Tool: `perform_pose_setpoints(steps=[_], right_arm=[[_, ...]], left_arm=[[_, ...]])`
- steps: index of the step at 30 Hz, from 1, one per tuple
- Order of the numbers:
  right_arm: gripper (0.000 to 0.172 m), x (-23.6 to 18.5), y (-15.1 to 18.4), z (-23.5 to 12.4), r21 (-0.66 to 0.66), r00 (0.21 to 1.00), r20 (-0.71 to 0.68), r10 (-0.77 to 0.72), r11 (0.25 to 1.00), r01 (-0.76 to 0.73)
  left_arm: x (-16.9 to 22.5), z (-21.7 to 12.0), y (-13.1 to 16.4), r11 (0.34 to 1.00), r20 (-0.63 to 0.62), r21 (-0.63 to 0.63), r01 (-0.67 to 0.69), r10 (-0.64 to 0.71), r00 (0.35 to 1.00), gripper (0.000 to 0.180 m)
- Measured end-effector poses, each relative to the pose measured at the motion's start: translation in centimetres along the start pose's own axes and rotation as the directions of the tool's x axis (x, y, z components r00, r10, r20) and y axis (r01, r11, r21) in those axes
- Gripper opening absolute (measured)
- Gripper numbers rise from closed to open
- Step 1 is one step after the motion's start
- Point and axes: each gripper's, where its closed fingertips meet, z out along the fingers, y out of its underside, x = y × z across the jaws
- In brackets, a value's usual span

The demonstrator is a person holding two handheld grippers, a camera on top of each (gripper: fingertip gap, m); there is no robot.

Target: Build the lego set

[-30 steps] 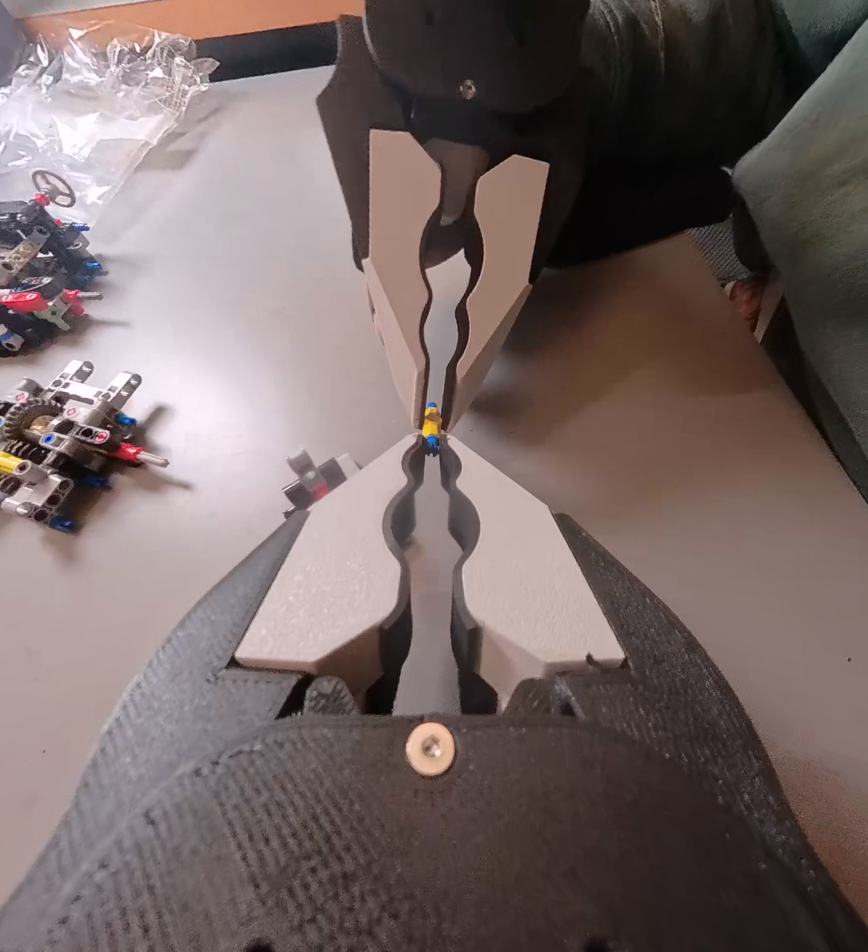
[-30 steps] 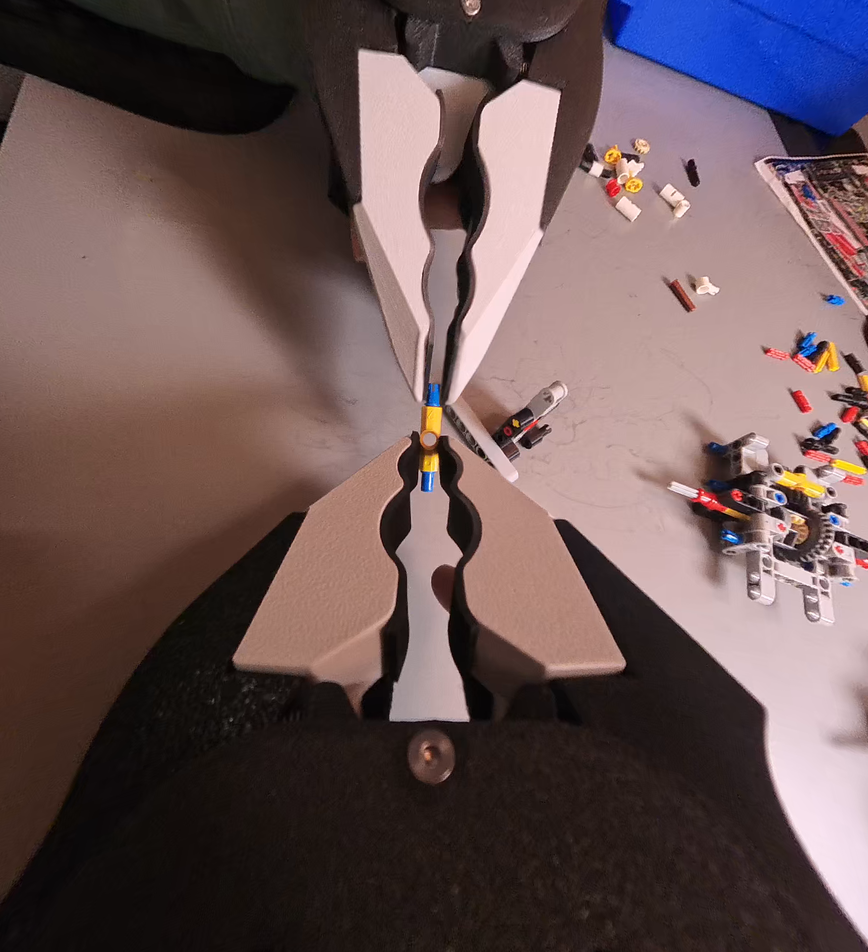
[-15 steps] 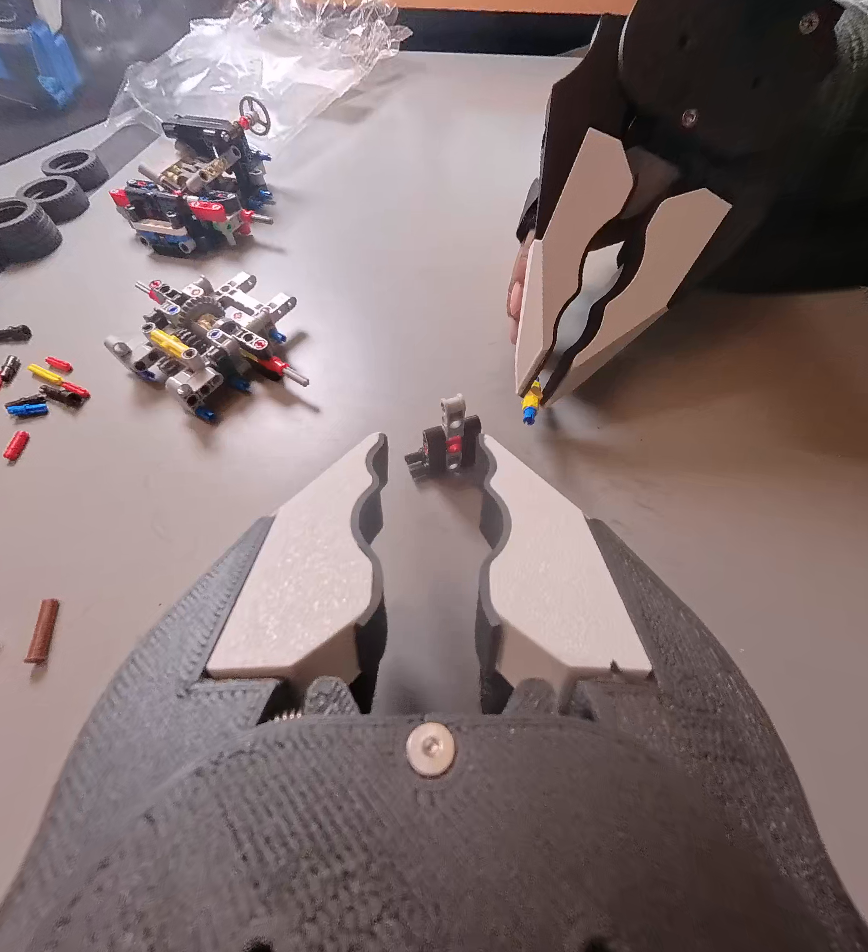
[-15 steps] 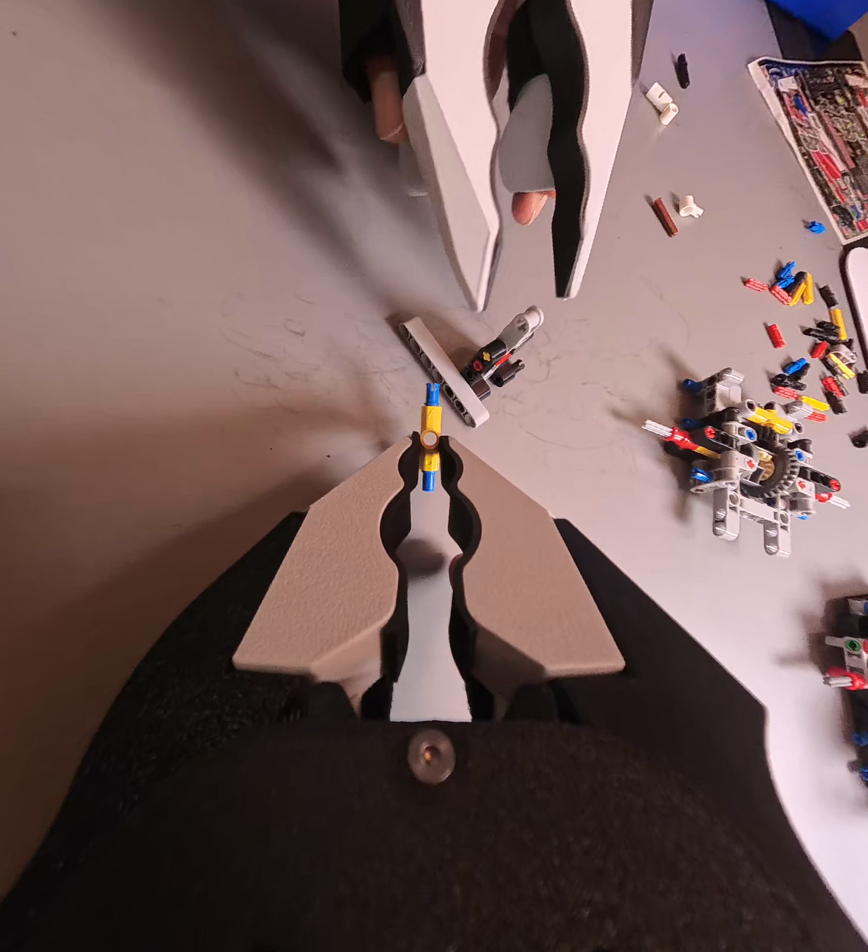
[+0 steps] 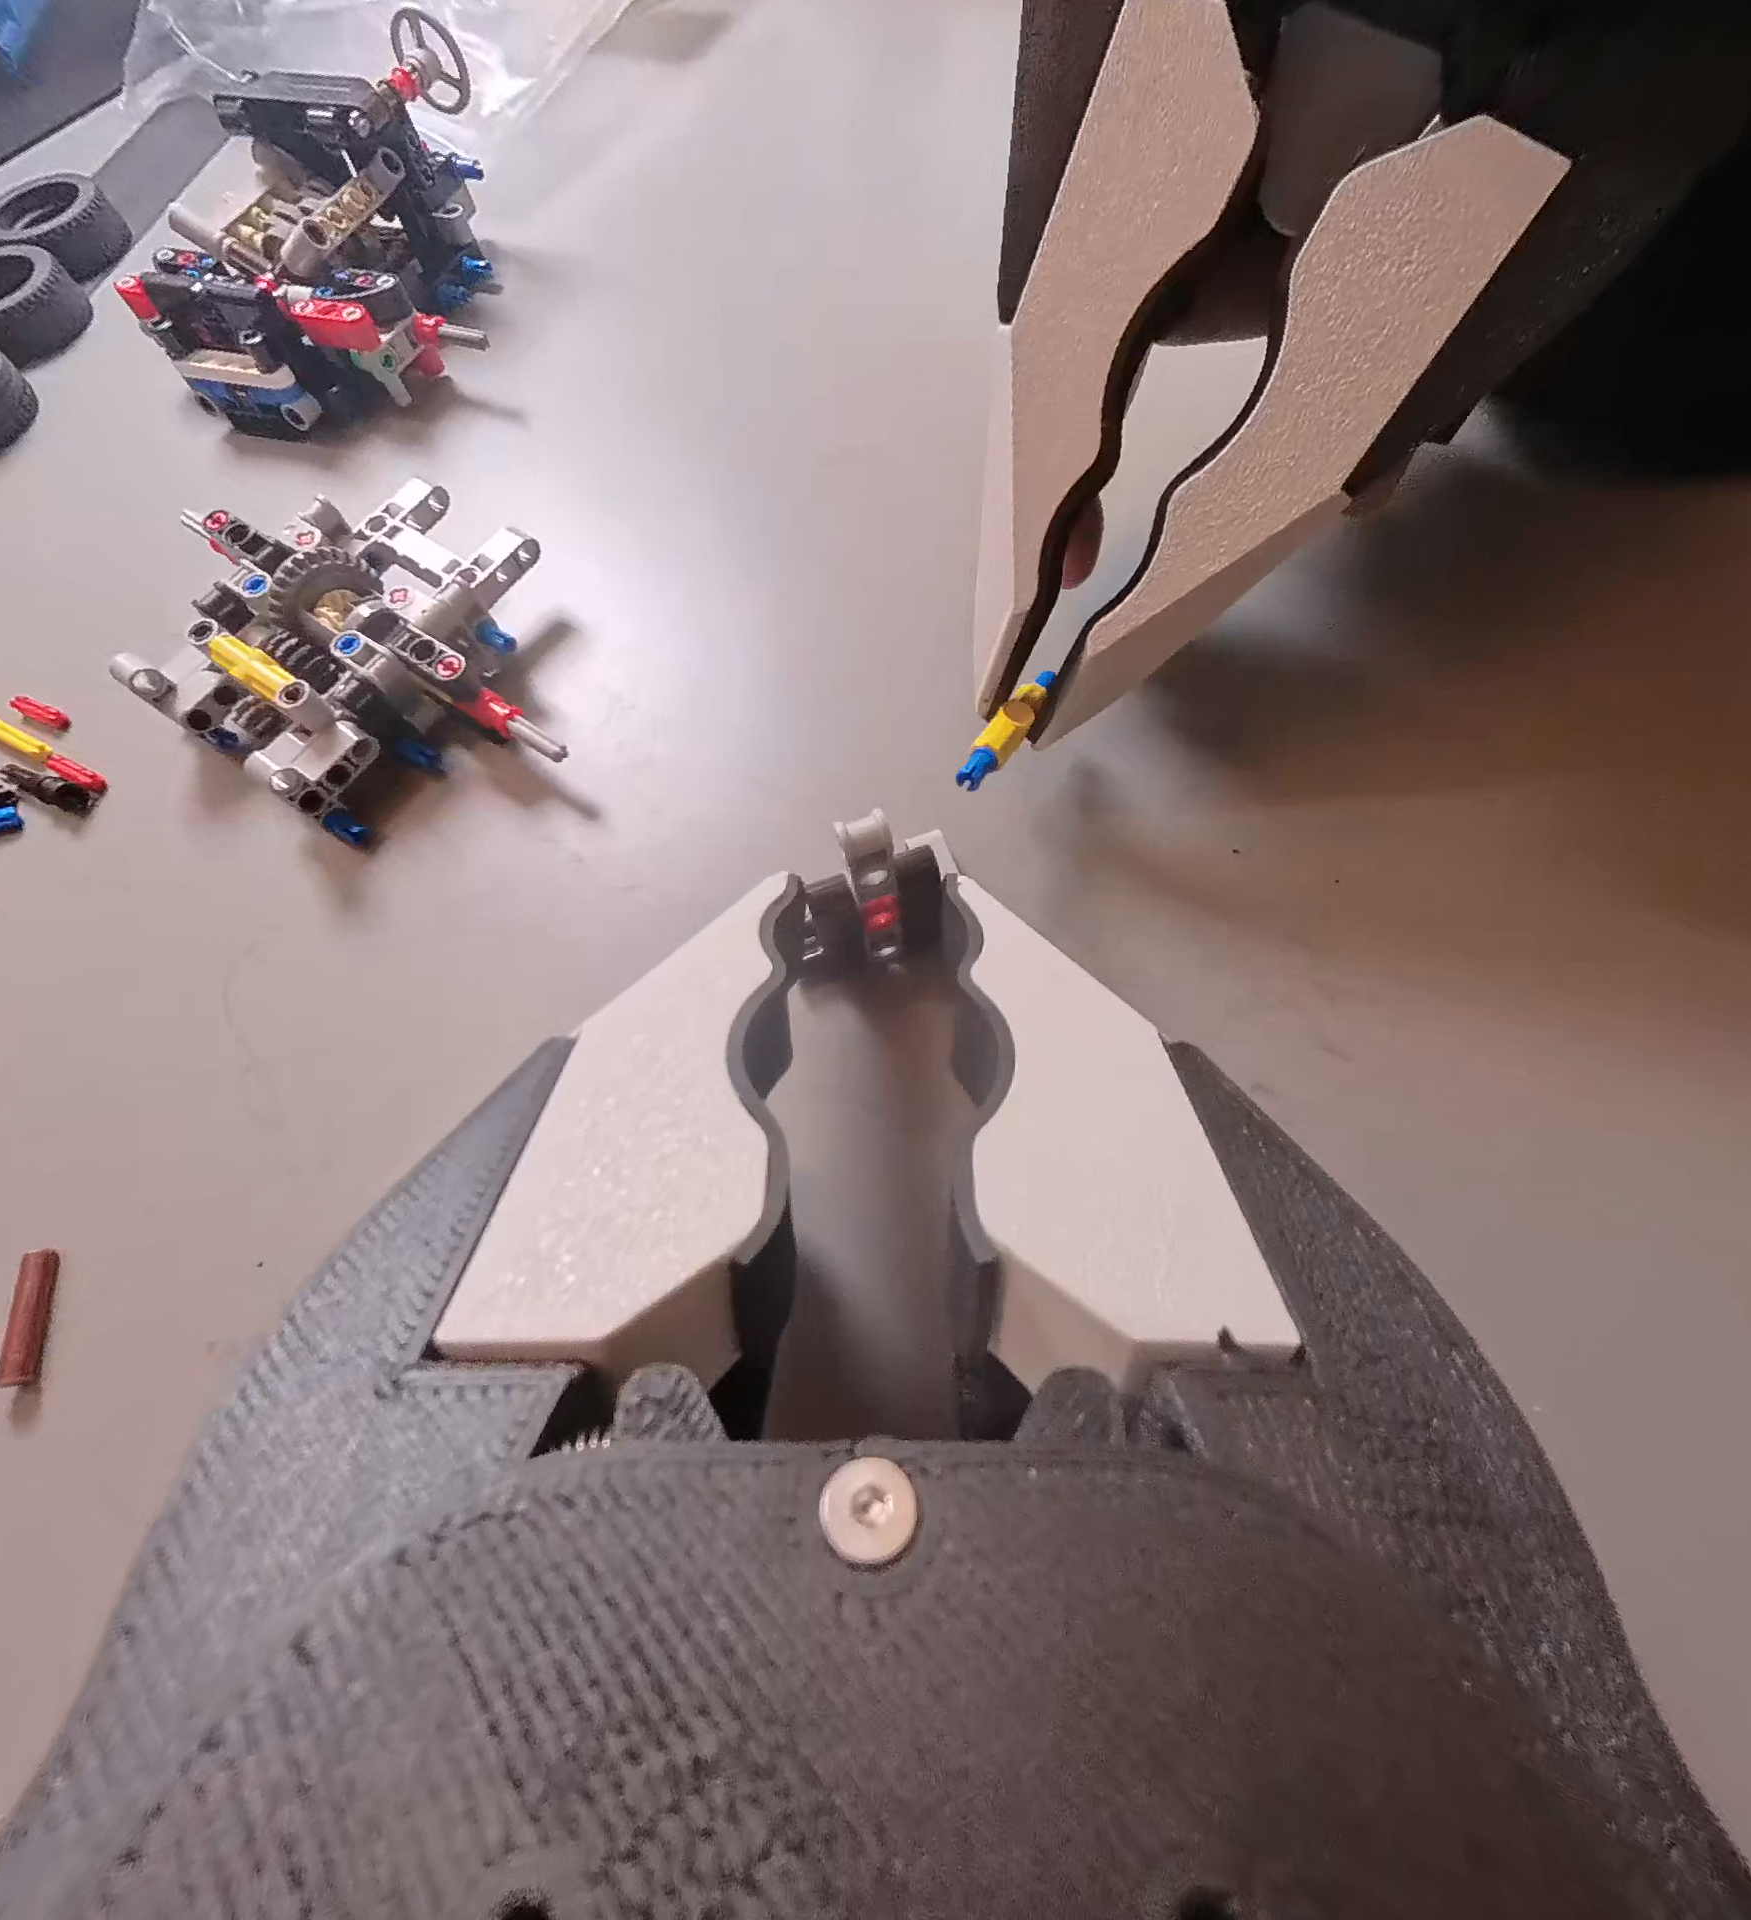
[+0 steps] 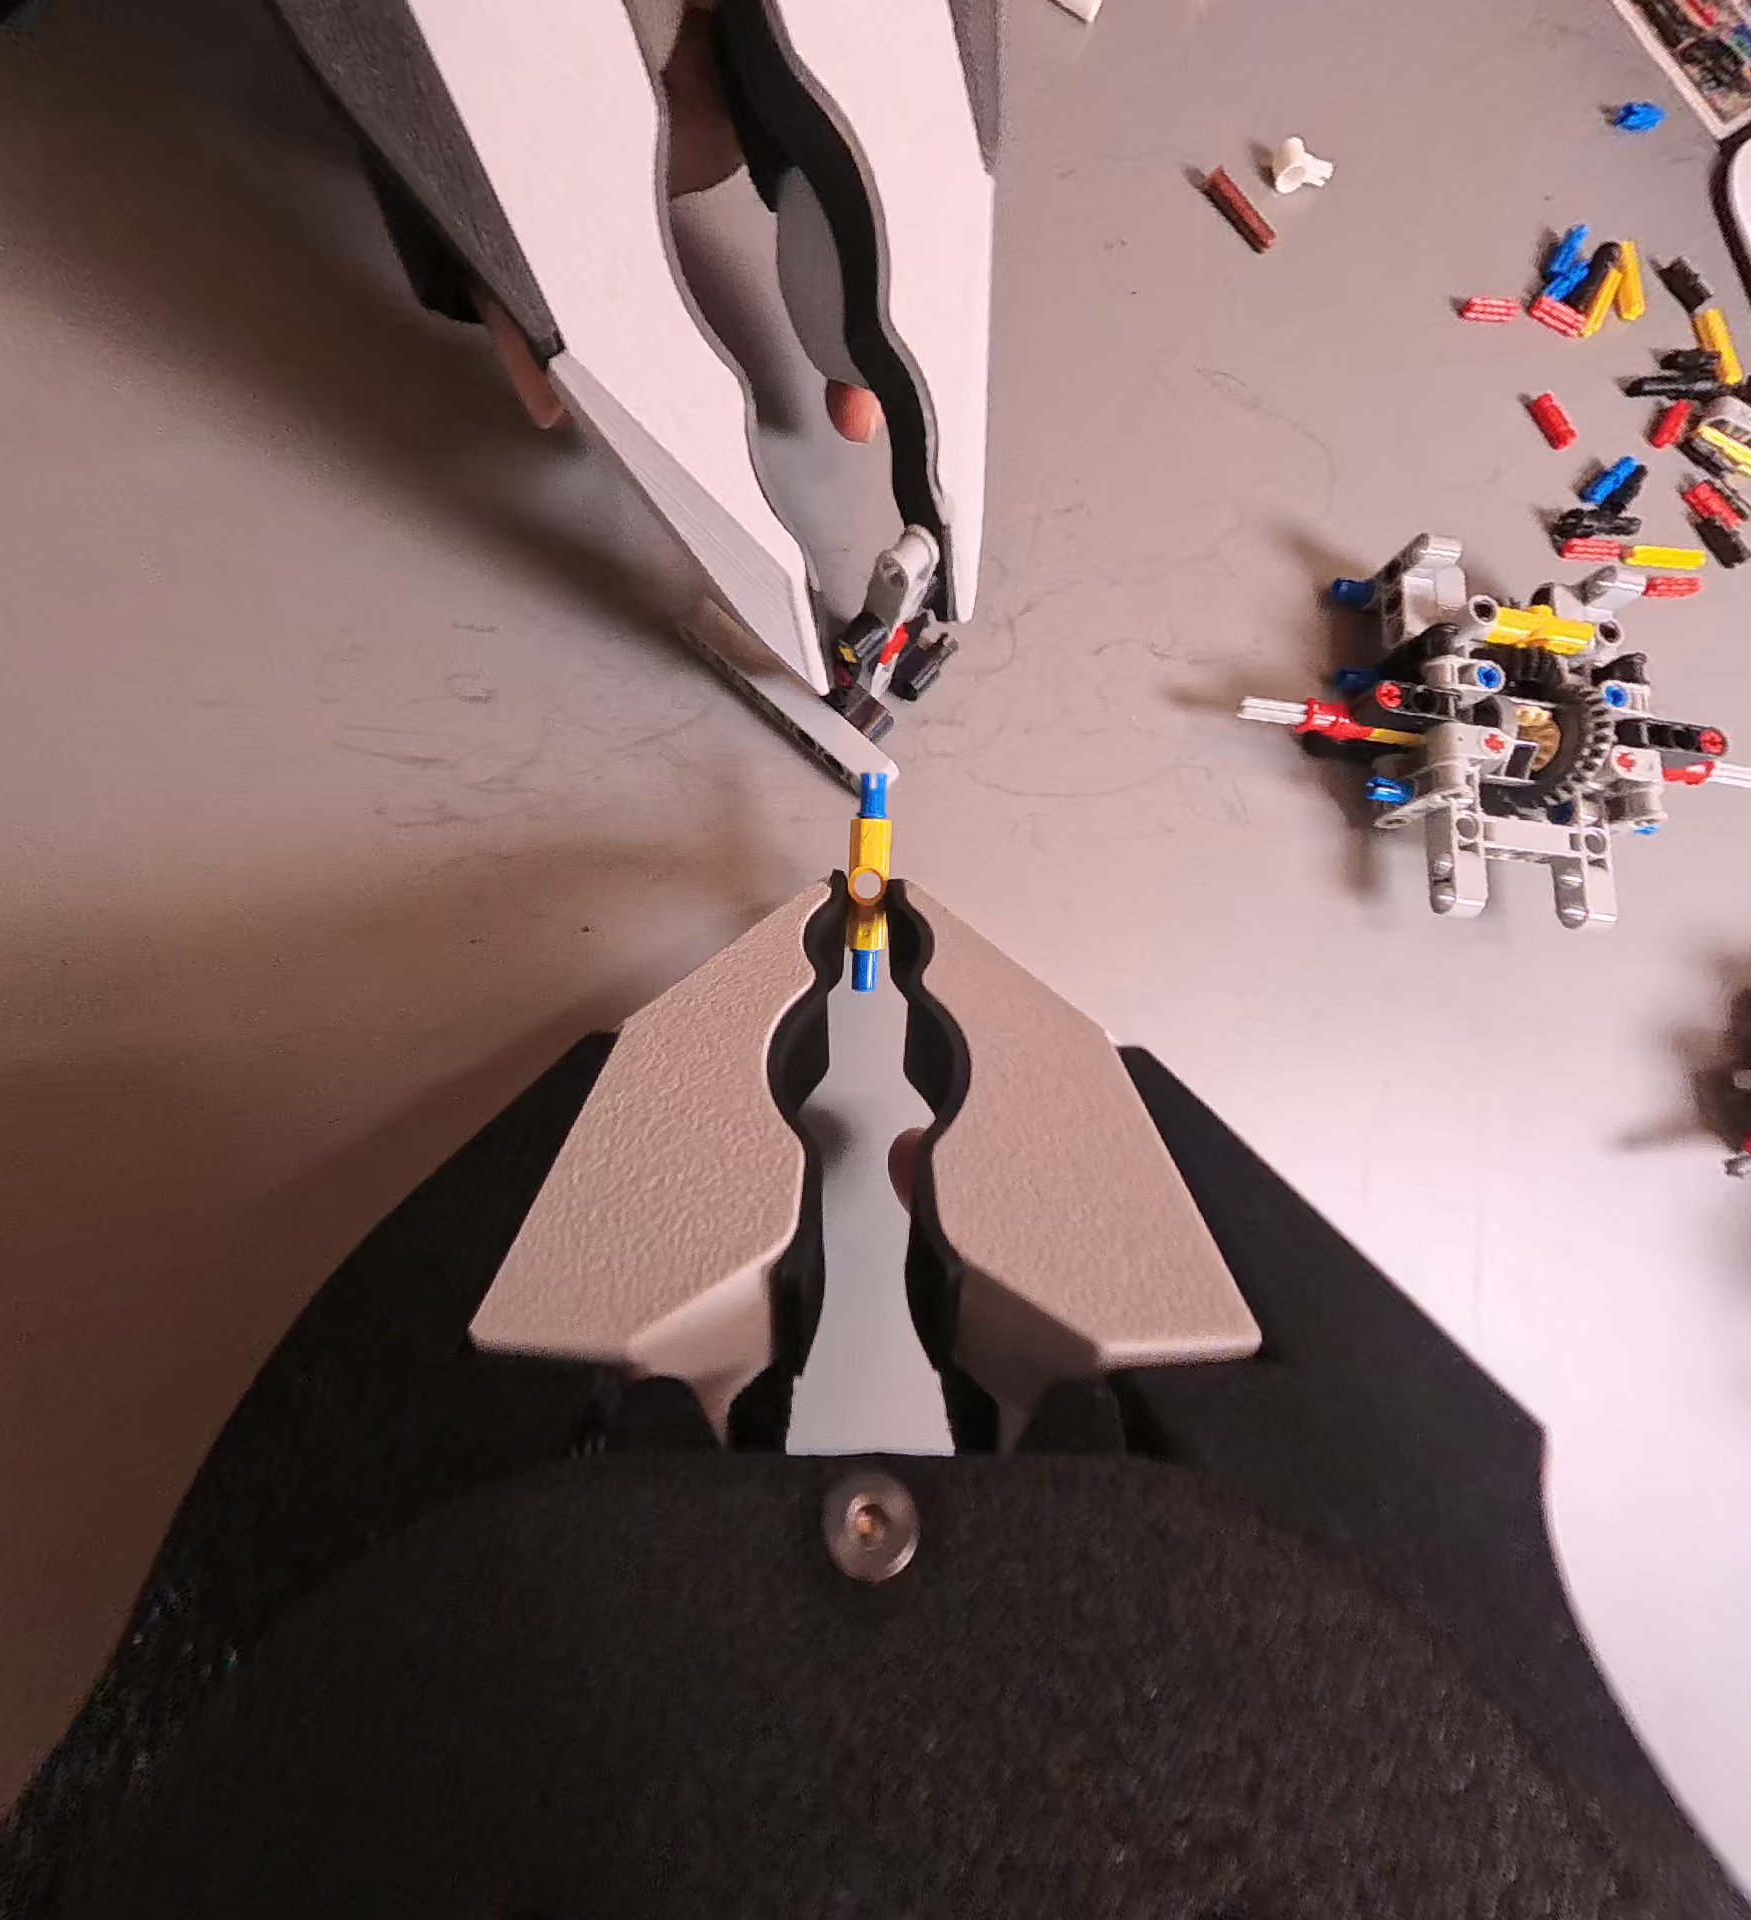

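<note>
While the right tongs (image 6: 866, 894) pinch a tiny yellow-and-blue pin connector (image 6: 868, 868), light, rigid and slippery, the left tongs (image 5: 876, 904) narrowly bracket a small black-and-grey assembly (image 5: 871, 899) on the bench (image 5: 746, 416).

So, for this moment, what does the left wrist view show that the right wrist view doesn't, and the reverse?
Only the left wrist view: black tyres and a build with a steering wheel at the far left.

Only the right wrist view: a printed booklet at the top right corner and a long white beam under the left gripper's small assembly.

Both: the grey table, the geared grey build, the left gripper around a small black, grey and red assembly, and the right gripper shut on a yellow connector with blue pins.
</note>
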Motion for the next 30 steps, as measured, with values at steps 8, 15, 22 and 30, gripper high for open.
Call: perform_pose_setpoints(steps=[8, 15, 22, 30], right_arm=[[0.005, 2.7, -0.2, -0.3, 0.075, 0.989, -0.097, 0.110, 0.992, -0.103], [0.005, 3.6, -0.4, -0.5, 0.132, 0.978, -0.124, 0.165, 0.980, -0.148], [0.005, 3.7, -0.7, -0.6, 0.160, 0.977, -0.112, 0.182, 0.974, -0.163], [0.005, 3.8, -1.2, -0.6, 0.196, 0.975, -0.100, 0.200, 0.964, -0.177]], left_arm=[[0.8, -0.6, 0.3, 0.998, 0.008, -0.019, 0.055, -0.055, 0.998, 0.027], [2.4, -1.4, -0.2, 0.997, -0.132, 0.003, 0.072, -0.071, 0.989, 0.024], [2.0, -1.7, -0.4, 0.999, -0.126, 0.045, 0.018, -0.012, 0.992, 0.031], [2.8, 0.1, 0.2, 0.994, -0.096, -0.013, -0.110, 0.108, 0.989, 0.021]])
